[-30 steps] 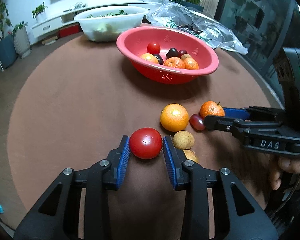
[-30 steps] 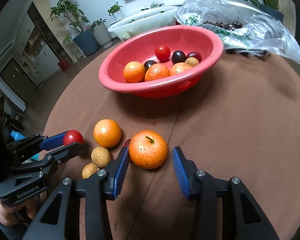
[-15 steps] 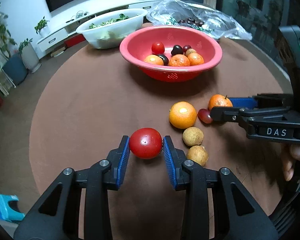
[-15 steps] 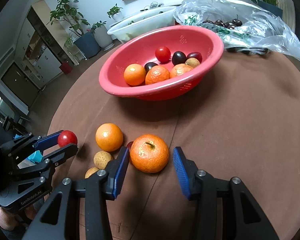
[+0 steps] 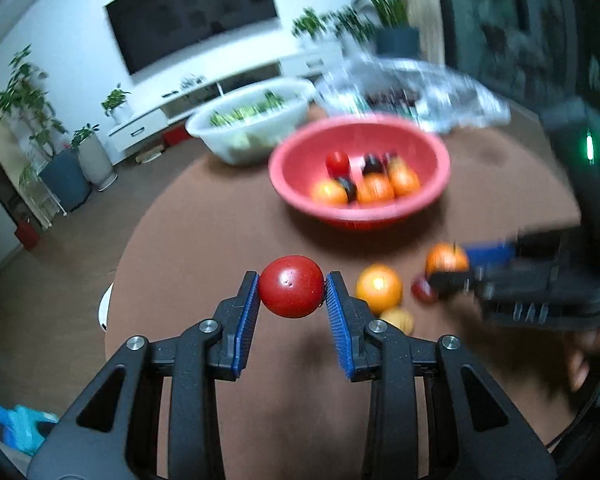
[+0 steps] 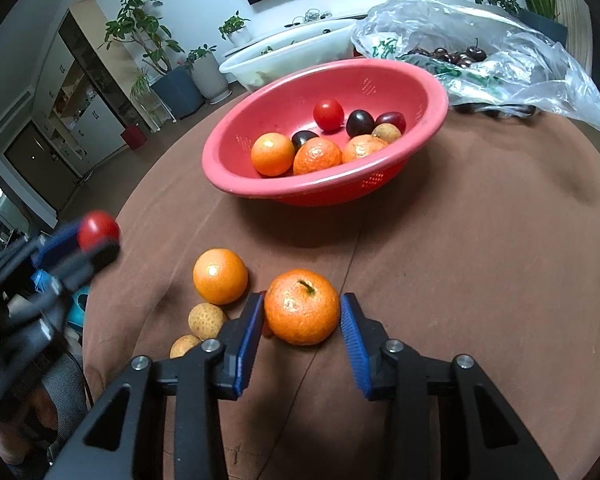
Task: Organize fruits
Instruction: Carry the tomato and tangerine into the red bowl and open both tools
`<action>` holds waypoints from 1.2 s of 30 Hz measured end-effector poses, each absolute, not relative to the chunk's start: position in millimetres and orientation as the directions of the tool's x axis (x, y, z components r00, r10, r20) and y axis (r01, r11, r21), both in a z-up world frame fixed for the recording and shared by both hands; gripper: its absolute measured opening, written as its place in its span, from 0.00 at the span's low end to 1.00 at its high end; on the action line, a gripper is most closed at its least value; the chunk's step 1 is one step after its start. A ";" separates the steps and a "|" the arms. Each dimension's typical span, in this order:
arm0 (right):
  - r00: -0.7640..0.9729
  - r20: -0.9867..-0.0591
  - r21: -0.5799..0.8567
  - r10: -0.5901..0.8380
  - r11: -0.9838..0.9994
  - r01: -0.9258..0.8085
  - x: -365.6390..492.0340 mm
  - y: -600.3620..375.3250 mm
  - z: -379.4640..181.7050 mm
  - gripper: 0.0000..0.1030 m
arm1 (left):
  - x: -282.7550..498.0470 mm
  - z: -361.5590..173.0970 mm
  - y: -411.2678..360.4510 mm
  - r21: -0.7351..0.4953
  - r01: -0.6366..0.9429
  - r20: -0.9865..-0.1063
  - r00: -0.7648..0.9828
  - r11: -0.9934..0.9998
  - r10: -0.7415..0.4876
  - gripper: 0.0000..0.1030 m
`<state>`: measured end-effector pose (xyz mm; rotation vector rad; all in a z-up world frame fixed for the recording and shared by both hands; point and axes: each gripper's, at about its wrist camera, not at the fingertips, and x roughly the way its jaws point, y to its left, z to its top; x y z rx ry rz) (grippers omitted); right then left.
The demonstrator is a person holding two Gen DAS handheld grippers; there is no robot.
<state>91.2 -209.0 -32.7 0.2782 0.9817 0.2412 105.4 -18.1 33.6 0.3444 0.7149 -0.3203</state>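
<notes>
Brown cloth covers the round table [image 6: 480,240], and behind it we see a living room with plants and a dark wall screen. Toward the far side sits the red colander [image 6: 420,80], already holding a tomato, oranges, dark plums and a longan, with a white tub [image 5: 204,128] and a plastic bag [image 6: 520,60] beyond it. Our left gripper [image 5: 292,300] is clamped on a tomato [image 5: 291,286], which appears to be held up off the cloth; that view is blurred, so we judge it is in transit to the colander. Our right gripper [image 6: 302,320] sits low with its jaws apart on either side of a mandarin [image 6: 302,306] that rests on the cloth; the pads look very near the peel, but we cannot tell whether they touch. Left of it lie an orange [image 6: 220,276] and two longans [image 6: 206,320], and a small red fruit shows only as a sliver behind the left finger. We judge two picks are in hand at once: the tomato needs carrying over the colander rim and releasing low, onto the fruit there, and the mandarin needs a gentle, centred squeeze before any lift, since it could roll out.
</notes>
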 end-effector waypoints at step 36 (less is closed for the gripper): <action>0.654 -0.711 0.287 0.258 0.956 -0.065 114.1 -234.7 27.3 0.41 | 186.2 51.4 -73.0 -0.001 0.480 -0.705 0.622 0.877 -0.341 0.31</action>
